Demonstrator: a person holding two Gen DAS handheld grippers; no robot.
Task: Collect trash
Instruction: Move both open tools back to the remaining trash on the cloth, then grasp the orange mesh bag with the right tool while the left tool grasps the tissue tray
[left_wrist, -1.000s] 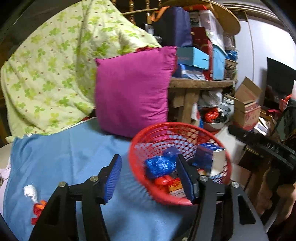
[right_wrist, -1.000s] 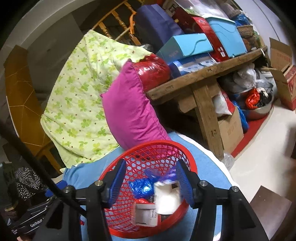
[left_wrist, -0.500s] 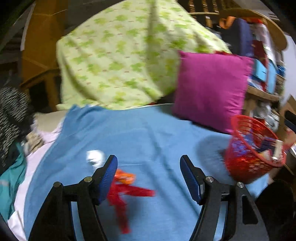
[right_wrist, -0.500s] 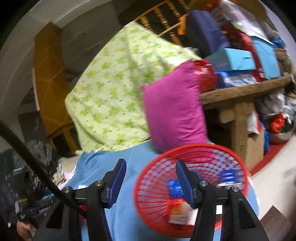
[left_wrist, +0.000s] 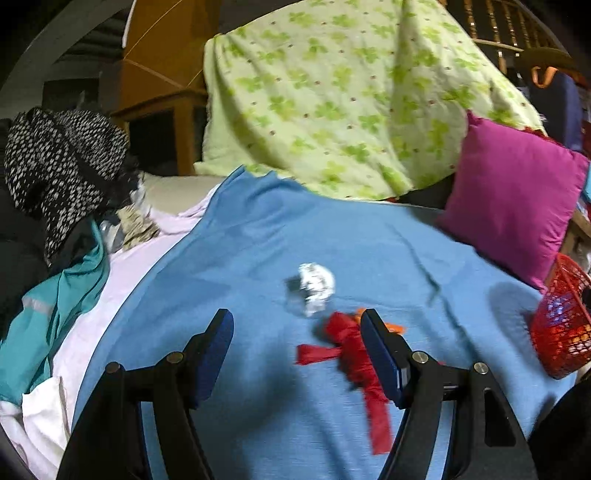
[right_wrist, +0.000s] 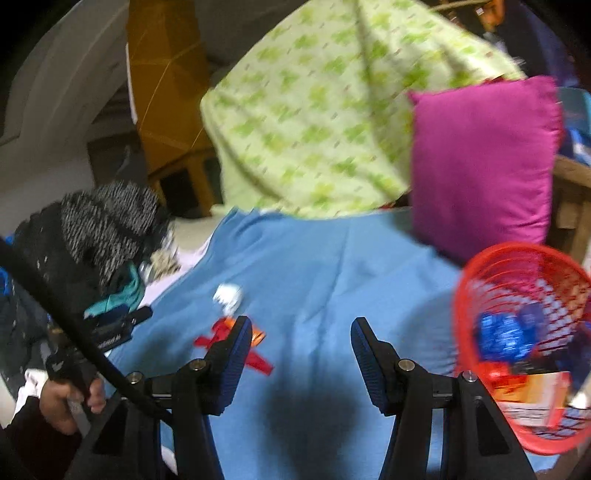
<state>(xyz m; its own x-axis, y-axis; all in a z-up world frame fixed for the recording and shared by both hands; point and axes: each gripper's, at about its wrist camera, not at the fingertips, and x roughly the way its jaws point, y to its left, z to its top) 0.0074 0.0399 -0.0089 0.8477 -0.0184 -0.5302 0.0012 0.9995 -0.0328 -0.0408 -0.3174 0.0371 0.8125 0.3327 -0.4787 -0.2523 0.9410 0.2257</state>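
The left gripper (left_wrist: 297, 350) hung over a blue blanket (left_wrist: 258, 251), its jaws apart with nothing pressed between them. The last two opening readings were nearly the same, so the widening had about finished. A crumpled white paper ball (left_wrist: 316, 284) lay on the blanket just ahead of the gap between the jaws, nearer the right-hand jaw. A red wrapper (left_wrist: 351, 350) with long strips lay beside and partly behind that right-hand jaw, and a bit of orange wrapper (left_wrist: 393, 326) showed past its tip. Neither piece was touched by the pads as far as the view showed.

The right gripper (right_wrist: 301, 350) also had its jaws apart and empty, over bare blanket (right_wrist: 314, 277). From that view the paper ball (right_wrist: 229, 295) lay ahead and to the left of the left-hand jaw, and the red wrapper (right_wrist: 218, 332) sat right beside that jaw's tip, partly hidden by it. A red basket (right_wrist: 517, 332) stood to the right of the right-hand jaw, holding blue, red and white packaging. In the left view the basket (left_wrist: 561, 332) was far to the right of the jaws.

A pink cushion (left_wrist: 513, 206) leaned behind the basket, next to a green flowered quilt (left_wrist: 351, 103). A heap of clothes (left_wrist: 62, 166) lay far left of the jaws. A hand (right_wrist: 70, 400) gripped the other tool's handle at the lower left.
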